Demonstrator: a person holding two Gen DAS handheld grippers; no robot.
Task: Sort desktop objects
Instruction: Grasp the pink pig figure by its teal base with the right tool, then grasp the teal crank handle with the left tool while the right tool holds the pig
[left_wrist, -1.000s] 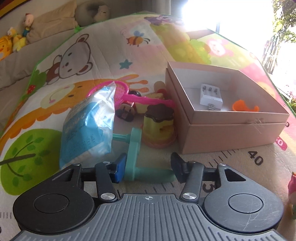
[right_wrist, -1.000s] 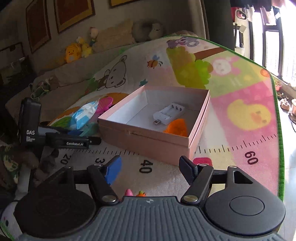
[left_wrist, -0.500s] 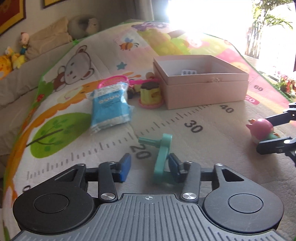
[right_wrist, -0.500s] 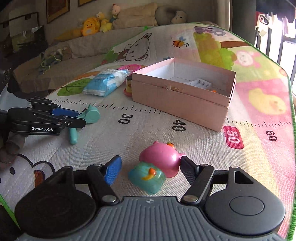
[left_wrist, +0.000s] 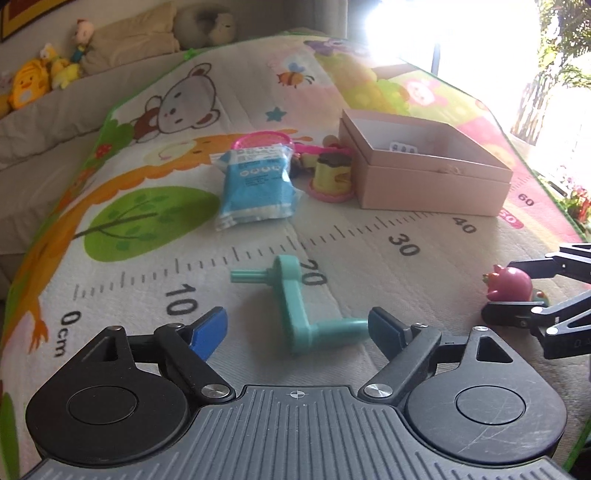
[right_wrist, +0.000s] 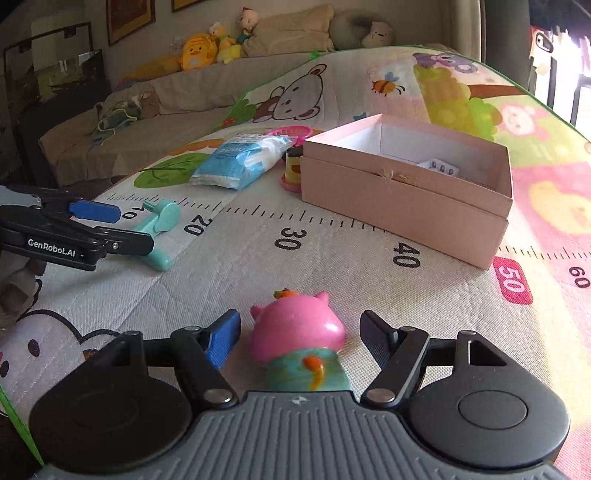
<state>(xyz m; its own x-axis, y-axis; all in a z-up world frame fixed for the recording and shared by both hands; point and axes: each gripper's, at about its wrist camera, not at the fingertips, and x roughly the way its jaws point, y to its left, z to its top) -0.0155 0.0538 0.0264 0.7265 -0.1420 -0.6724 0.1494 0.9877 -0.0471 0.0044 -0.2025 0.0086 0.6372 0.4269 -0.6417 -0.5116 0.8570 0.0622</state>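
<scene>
A teal crank handle (left_wrist: 295, 306) lies flat on the play mat by the printed 20, between the fingers of my left gripper (left_wrist: 295, 330). Its jaws are opening and the pads do not press on the crank. A pink pig toy (right_wrist: 299, 332) on a teal base stands between the fingers of my right gripper (right_wrist: 299, 339); these jaws are opening slightly, with a gap on both sides. The pink cardboard box (left_wrist: 424, 184) (right_wrist: 406, 199) stands open farther back, with a white charger (right_wrist: 439, 166) inside. In the left wrist view the pig (left_wrist: 509, 282) and right gripper (left_wrist: 517, 291) show at the right.
A blue packet (left_wrist: 255, 184), a pink racket (left_wrist: 262, 140) and a yellow toy with a brown top (left_wrist: 332, 177) lie left of the box. The mat's green border (left_wrist: 110, 122) runs along a grey sofa with plush toys (right_wrist: 195, 51). My left gripper (right_wrist: 122, 225) reaches in from the left in the right wrist view.
My left gripper drew the crank back from beside the box to the near mat, then spread its jaws off it. The right gripper sank, and the pig now stands centred between its fingers.
</scene>
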